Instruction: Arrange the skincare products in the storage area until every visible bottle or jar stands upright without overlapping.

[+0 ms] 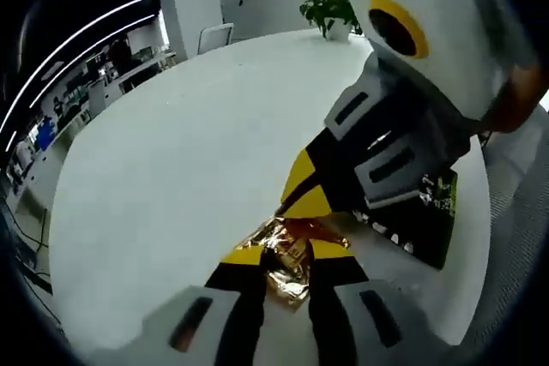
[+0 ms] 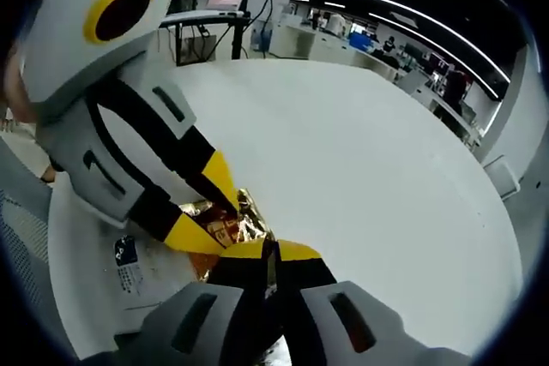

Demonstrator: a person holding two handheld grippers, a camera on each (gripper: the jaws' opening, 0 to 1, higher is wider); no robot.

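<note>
A crumpled gold foil packet [image 1: 287, 265] lies low over the white round table [image 1: 171, 169]. My left gripper [image 1: 287, 253] is shut on it, and the foil bulges between the yellow-tipped jaws. My right gripper [image 1: 289, 203] reaches in from the right and pinches the packet's far edge. In the right gripper view, the right gripper [image 2: 272, 252] has its jaws almost together on a thin edge of the gold foil packet [image 2: 249, 222]. There the left gripper [image 2: 225, 222] comes in from the left and holds the other side. No bottle or jar is in sight.
A dark green packet with white print [image 1: 433, 216] lies flat by the table's near right edge. A white sachet with dark print [image 2: 129, 267] lies under the left gripper. A potted plant [image 1: 330, 8] stands at the far rim. The broad white table [image 2: 369, 169] stretches beyond.
</note>
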